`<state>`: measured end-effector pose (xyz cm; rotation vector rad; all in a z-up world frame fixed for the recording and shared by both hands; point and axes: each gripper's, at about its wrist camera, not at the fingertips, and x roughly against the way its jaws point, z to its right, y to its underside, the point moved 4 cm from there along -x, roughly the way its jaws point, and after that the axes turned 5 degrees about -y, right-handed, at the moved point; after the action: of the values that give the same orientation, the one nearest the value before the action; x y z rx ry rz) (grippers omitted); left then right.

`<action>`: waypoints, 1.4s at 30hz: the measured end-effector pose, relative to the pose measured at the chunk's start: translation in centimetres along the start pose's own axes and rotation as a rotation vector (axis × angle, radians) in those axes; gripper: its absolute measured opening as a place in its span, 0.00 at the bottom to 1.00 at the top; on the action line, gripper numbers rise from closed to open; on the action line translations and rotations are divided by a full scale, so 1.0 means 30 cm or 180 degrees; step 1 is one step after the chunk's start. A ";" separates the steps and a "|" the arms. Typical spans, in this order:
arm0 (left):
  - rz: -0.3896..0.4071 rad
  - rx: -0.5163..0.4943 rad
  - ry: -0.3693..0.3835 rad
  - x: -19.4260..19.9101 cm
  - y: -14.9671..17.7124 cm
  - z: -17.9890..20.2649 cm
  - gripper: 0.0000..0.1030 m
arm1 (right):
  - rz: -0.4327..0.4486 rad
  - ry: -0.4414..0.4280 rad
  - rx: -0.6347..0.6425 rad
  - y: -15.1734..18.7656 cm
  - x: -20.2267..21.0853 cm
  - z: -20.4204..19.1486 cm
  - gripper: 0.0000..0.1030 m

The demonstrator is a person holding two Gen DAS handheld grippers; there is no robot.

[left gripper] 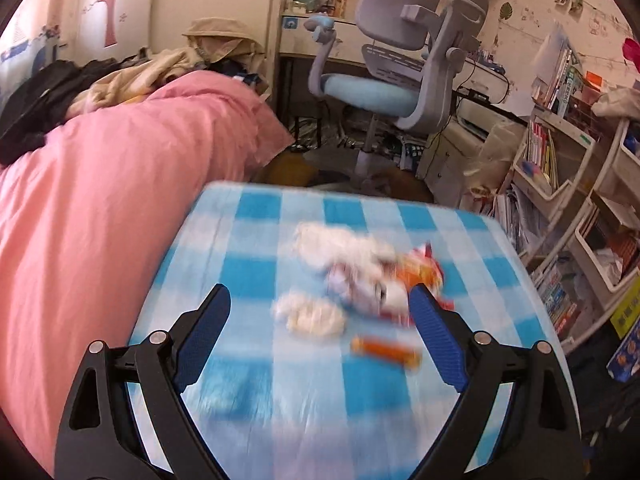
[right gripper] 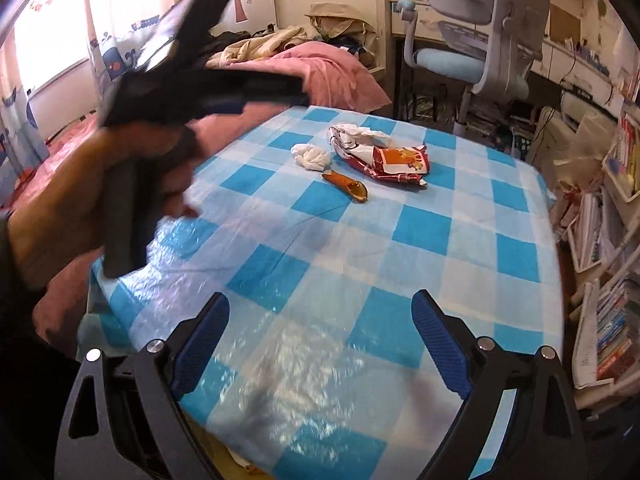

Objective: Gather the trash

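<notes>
Surface: table covered by a blue-and-white checked plastic cloth [right gripper: 420, 236], creased and glossy near the right wrist camera.
Trash, item one: crumpled red, orange and white snack wrapper [right gripper: 394, 160], lying flat near the far end of the cloth; printing present but not readable.
Trash, item two: twisted white tissue wad [right gripper: 311, 157], just left of the wrapper.
Trash, item three: small orange-brown wrapper scrap [right gripper: 347, 187], just in front of the tissue and wrapper.
Writing: none legible on any item; left wrist view is motion-blurred.
Left gripper [left gripper: 320, 330]: black frame with blue ribbed pads, fingers spread wide, gripping nothing. Tissue wad [left gripper: 310, 314] and orange scrap [left gripper: 384, 350] lie between the fingers; snack wrapper [left gripper: 384, 276] sits just beyond the right fingertip.
Left hand [right gripper: 100, 200]: seen in the right wrist view wrapped around the blurred gripper handle.
Right gripper [right gripper: 320, 334]: fingers spread wide, empty, over the near cloth, well apart from the trash.
Surroundings: pink quilt [left gripper: 120, 184], grey-and-blue desk chair [left gripper: 404, 60].
</notes>
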<state>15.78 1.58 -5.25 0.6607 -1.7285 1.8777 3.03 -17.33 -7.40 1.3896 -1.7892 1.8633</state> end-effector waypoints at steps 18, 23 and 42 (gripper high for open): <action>-0.0855 -0.1002 0.0359 -0.477 0.016 0.245 0.39 | -0.0138 -0.0167 -0.0090 -0.009 -0.041 0.028 0.86; -0.0957 -0.1204 0.0510 -0.332 0.138 0.270 0.34 | -0.0103 -0.0093 -0.0125 -0.009 -0.032 0.051 0.86; -0.0790 0.0138 -0.0111 0.039 0.220 -0.152 0.68 | -0.0173 -0.0390 0.0058 0.007 -0.069 -0.049 0.72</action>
<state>10.52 5.73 -9.82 0.8860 -1.5506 1.7444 3.29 -15.19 -8.78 1.5742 -1.7744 1.8077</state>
